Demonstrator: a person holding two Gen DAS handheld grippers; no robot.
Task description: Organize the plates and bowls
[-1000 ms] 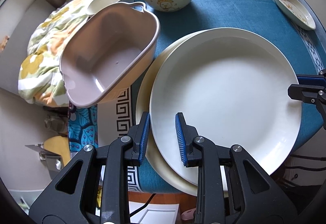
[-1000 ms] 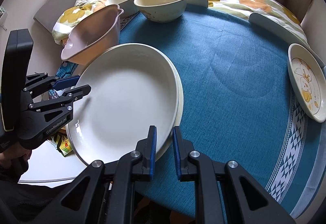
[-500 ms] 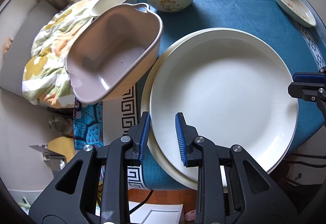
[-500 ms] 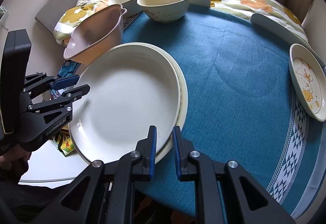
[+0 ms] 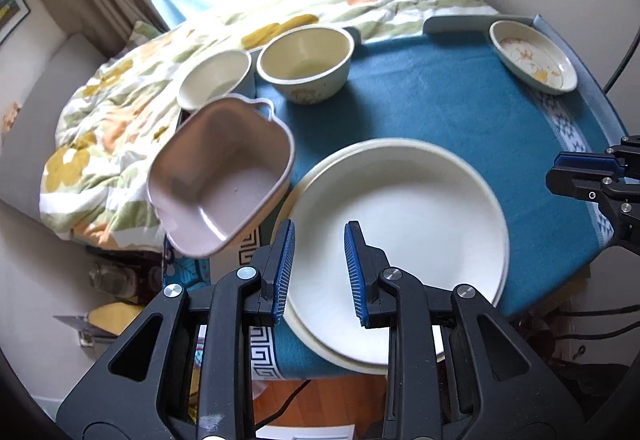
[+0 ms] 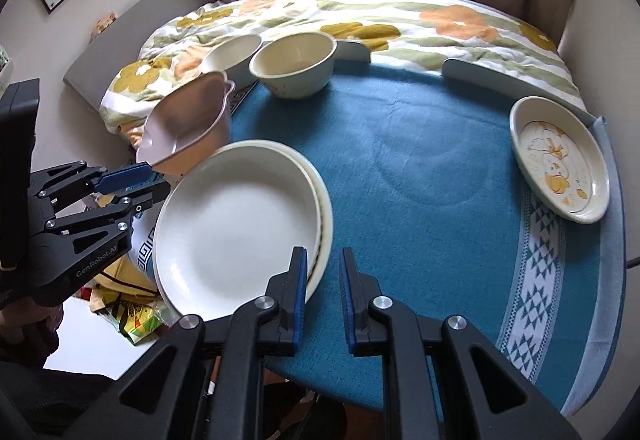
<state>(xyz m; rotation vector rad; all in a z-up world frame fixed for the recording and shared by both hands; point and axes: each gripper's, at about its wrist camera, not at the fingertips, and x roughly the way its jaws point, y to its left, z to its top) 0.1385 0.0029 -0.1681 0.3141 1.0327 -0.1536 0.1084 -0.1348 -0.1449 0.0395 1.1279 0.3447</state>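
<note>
Two stacked cream plates [image 5: 404,224] lie at the near edge of the blue tablecloth [image 5: 440,104], also in the right wrist view [image 6: 236,228]. My left gripper [image 5: 318,272] is open and empty above the stack's near-left rim. My right gripper [image 6: 322,300] is open and empty by the stack's right rim. A pink handled dish [image 5: 224,176] leans tilted at the table's left edge. A yellow bowl [image 5: 306,64] and a white bowl [image 5: 216,78] stand at the back. A small patterned plate [image 6: 560,164] sits far right.
A floral quilt [image 6: 360,20] lies behind the table. The table edge runs just under both grippers, with the floor and clutter [image 6: 132,316] below. Curtains and a window are at the back.
Both grippers have pulled back and up from the plate stack, so the plates look smaller and more of the table shows. The dishes have not moved.
</note>
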